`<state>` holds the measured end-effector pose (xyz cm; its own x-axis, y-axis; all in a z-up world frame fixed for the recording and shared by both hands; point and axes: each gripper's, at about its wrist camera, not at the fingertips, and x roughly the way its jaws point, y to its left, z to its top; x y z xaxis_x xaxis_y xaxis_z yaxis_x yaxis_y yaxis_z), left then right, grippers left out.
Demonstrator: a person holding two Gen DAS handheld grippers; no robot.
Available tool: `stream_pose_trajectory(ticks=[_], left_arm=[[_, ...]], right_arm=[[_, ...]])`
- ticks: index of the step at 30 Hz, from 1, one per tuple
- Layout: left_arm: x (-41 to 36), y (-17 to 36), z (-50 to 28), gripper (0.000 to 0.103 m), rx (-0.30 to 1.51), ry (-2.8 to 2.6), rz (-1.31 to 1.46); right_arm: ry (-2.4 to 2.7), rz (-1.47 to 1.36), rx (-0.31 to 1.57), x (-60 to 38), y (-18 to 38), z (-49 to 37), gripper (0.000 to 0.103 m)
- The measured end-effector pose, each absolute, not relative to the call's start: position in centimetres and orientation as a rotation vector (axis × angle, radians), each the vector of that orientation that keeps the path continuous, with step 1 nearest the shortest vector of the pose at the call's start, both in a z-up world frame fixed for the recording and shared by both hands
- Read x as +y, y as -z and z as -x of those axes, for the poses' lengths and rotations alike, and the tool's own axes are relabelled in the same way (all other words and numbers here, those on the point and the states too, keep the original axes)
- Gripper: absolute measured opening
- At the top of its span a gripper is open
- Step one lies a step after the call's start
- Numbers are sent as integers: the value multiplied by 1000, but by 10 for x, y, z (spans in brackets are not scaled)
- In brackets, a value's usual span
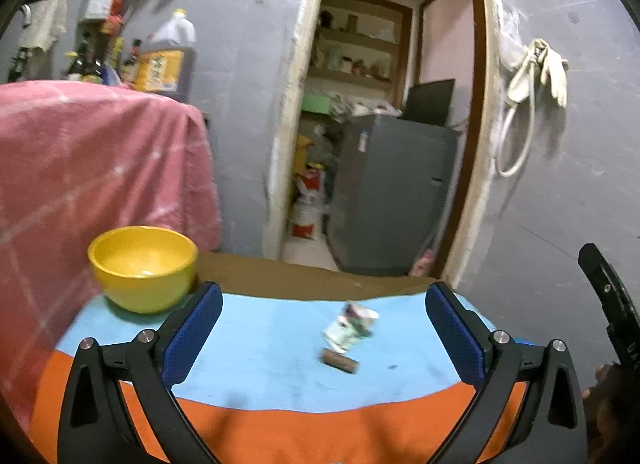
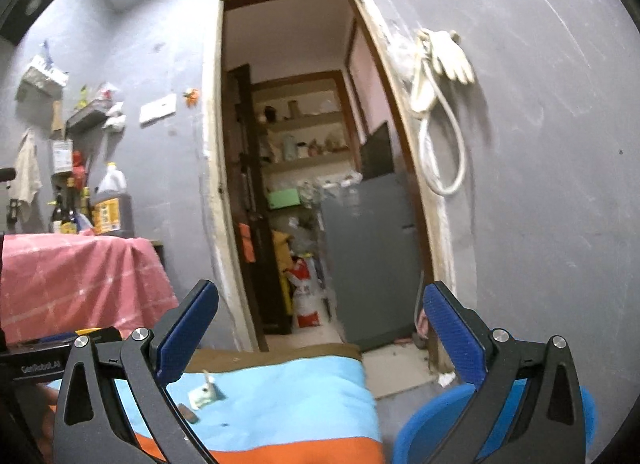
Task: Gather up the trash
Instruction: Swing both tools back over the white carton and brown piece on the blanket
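A crumpled wrapper (image 1: pixel 349 324) and a small brown cylinder (image 1: pixel 340 361) lie on the light-blue part of the table cloth (image 1: pixel 260 344). My left gripper (image 1: pixel 324 328) is open and empty, its blue pads on either side of both pieces, a little short of them. A yellow bowl (image 1: pixel 143 266) stands at the table's far left. In the right wrist view the wrapper (image 2: pixel 205 392) and the cylinder (image 2: pixel 188 412) lie low left. My right gripper (image 2: pixel 320 332) is open and empty, raised over the table's right end.
A pink cloth (image 1: pixel 92 167) covers a stand left of the table, with bottles and a big jug (image 1: pixel 168 59) behind. An open doorway with a grey fridge (image 1: pixel 392 191) lies ahead. A blue chair (image 2: pixel 432 424) stands right of the table.
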<state>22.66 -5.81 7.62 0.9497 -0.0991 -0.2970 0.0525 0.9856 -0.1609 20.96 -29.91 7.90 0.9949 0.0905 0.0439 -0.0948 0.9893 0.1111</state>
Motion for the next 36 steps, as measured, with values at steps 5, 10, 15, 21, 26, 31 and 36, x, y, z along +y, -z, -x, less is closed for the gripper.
stream_pose_trajectory(ticks=[5,10,15,21,26,31,36], left_arm=[[-40,-73,-218,100,265,8,145],[-25,-70,-218,100,252,-26,146],[-17,-64,-216,100,253,-50,148],[-12,-58,-221,100,264,-61,147],[-14,-53,-227,100,293,-63,126],[-19,-43,-243,100,379,-43,107],[-29,-30,-268,100,527,19,63]], right_arm=[[-124,-65,-51,-274,-78,-213,103],[-161,-12,-54,-253,-75,-215,103],[-194,24,-10,-237,-69,-225,103],[-215,69,45,-227,-63,-232,103],[-224,73,85,-227,-60,-238,103],[-222,44,184,-233,-55,-253,103],[-218,-14,318,-243,-45,-273,103]])
